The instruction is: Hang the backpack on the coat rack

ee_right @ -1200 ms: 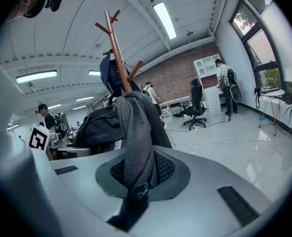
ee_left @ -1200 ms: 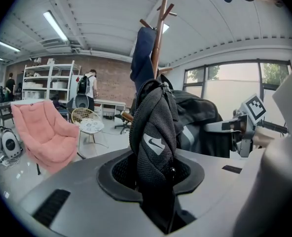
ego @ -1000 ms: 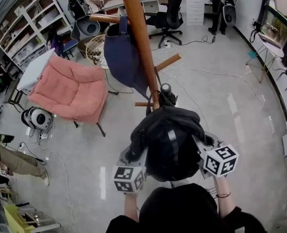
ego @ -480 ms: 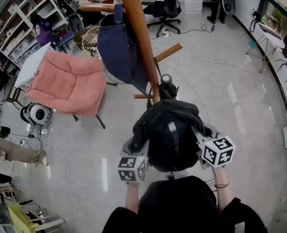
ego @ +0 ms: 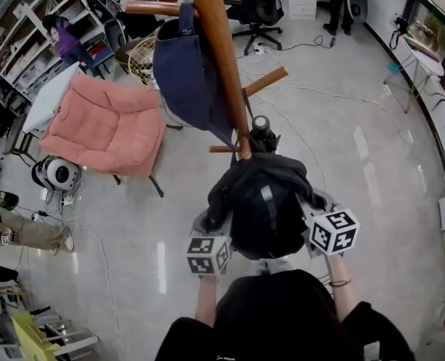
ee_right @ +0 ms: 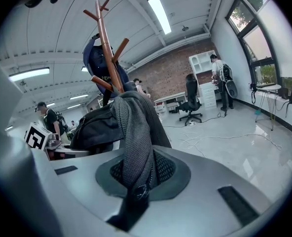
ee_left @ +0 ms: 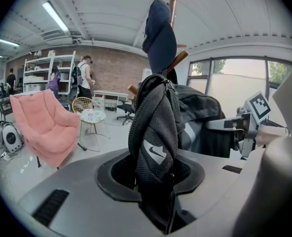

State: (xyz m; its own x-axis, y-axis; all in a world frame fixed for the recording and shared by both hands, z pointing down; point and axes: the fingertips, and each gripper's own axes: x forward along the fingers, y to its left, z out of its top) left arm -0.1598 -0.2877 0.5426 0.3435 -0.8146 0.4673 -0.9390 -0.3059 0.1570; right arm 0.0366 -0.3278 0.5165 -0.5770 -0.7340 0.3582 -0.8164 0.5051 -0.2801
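Backpack (ego: 264, 209) clamped from both sides, hard against the coat rack (ego: 221, 59)

The head view alone shows the whole hold: the black bag hangs between the left tongs (ego: 205, 222) and the right tongs (ego: 318, 204), with the wooden pole rising just beyond them and a navy bag (ego: 185, 74) on a peg further out. The left gripper view adds what that view hides, the tongs closed on a black mesh strap bearing a white swoosh mark (ee_left: 156, 152), the only logo to be made out. White print on the navy bag is too small to read. In the right gripper view the tongs are nearly together, pinching grey mesh strap, with the rack's topmost pegs above.
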